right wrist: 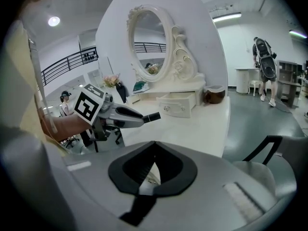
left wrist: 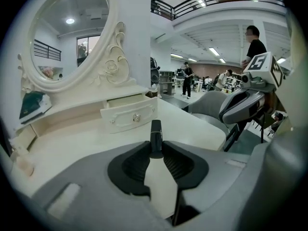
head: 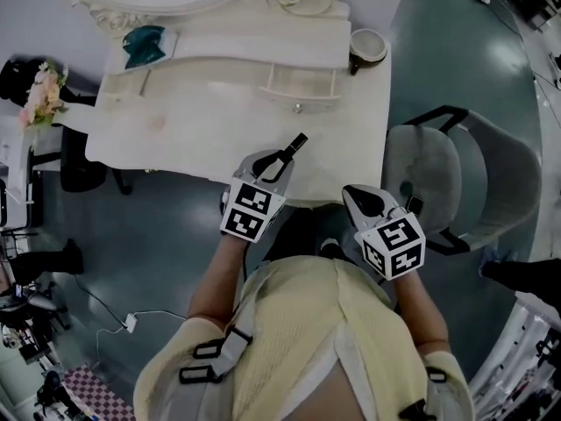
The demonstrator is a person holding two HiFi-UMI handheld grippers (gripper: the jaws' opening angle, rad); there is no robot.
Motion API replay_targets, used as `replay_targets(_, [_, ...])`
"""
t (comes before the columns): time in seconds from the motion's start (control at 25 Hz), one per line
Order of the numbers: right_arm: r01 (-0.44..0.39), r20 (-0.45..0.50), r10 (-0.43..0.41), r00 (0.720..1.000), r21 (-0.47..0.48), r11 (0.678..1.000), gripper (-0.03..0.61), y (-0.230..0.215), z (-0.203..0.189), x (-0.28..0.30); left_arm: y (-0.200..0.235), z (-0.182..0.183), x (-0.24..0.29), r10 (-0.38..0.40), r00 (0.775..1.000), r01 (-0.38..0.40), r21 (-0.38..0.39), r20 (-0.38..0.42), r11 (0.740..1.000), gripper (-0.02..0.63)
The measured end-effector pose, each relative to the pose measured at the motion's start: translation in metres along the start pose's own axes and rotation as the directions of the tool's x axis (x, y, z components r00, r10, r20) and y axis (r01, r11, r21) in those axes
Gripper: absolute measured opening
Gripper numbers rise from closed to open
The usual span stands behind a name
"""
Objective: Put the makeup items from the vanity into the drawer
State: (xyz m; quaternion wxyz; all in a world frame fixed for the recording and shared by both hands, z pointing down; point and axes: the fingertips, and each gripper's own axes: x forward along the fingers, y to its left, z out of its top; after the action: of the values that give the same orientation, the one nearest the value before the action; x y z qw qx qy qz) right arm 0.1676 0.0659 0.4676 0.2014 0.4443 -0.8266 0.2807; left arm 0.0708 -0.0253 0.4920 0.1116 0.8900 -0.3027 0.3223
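Head view first: my left tool (head: 282, 160) is over the front edge of the white vanity surface (head: 175, 130). A slim black cylindrical makeup tube (head: 297, 142) pokes out of its tip, aimed toward the small white drawer with the round knob (head: 298, 89). That drawer stands pulled open under the mirror, well apart from the tube. I can't see from up here whether anything lies in it.

Over to the left gripper view: the tool is clamped on that tube. Both dark pads press its lower body and the black cap end juts out past the jaws. As far as I can judge, the tube is lifted clear of the surface.

I'd expect this thing to be light and stiff, with a smooth hard shell, so slippery rather than fragile. Held this low, the long free end could pivot if I swing fast. A hold nearer the middle would be steadier. It's round too, so I reckon it will roll once I set it down in the drawer. I'd lay it in flat.

Right gripper view now: my right tool (right wrist: 152, 147) has its jaw tips pinched together with nothing between them. It hangs back off the surface's front edge, looking across at the left tool and the tube's cap.
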Motion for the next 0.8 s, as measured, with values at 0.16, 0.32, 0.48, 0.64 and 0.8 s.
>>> replay_targets(0.16, [0.014,0.010,-0.014,1.000,0.007,1.000,0.000,-0.007,0.004,-0.001,0.010,0.029,-0.005,0.002,1.000,-0.003,0.069,0.024,0.998,0.092])
replay_targets(0.32, [0.030,0.020,-0.030,0.999,0.024,0.999,0.000,-0.016,0.008,-0.001,0.016,0.062,-0.008,-0.002,0.998,-0.006,0.141,0.055,0.990,0.092])
replay_targets(0.48, [0.045,0.031,-0.046,0.998,0.035,0.998,0.000,-0.023,0.015,0.003,0.027,0.090,-0.002,-0.010,0.997,-0.006,0.217,0.074,0.976,0.092])
replay_targets(0.64, [0.066,0.035,-0.067,0.997,0.043,0.997,0.000,-0.029,0.021,0.007,0.041,0.112,0.009,-0.018,0.998,-0.004,0.298,0.068,0.955,0.092])
replay_targets(0.8, [0.093,0.038,-0.095,0.995,0.063,0.994,0.000,-0.036,0.024,0.007,0.054,0.122,0.023,-0.003,1.000,-0.005,0.414,0.018,0.910,0.092])
